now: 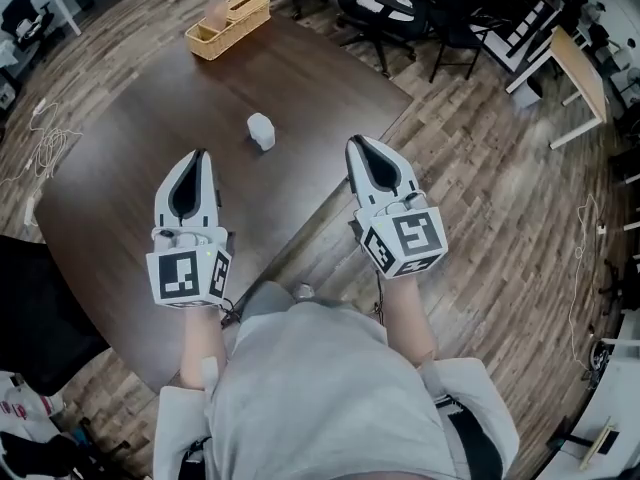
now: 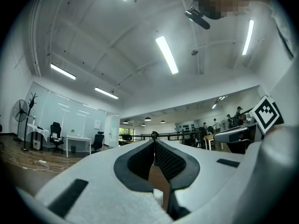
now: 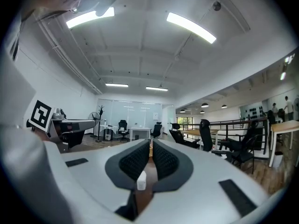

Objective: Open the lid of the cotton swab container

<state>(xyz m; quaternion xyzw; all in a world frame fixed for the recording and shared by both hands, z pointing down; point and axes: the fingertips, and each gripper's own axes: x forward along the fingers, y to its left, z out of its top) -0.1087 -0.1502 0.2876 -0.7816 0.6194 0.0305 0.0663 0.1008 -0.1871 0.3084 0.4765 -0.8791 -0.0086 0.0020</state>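
A: Grippers?
B: Both closed, empty: left gripper [image 1: 198, 156], right gripper [image 1: 358, 144].
A: Container?
B: cotton swab container [image 1: 261, 131] stands on the table [image 1: 120, 168], ahead, between them. Probably light, slick plastic, tippy. One gripper steadies the base, the other pinches the lid.

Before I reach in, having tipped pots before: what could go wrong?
The left claw and right claw are both shut; reaching so would likely shove the cotton swab container, not grip it. It stands small and free on the table, so prying with one claw may tip it.
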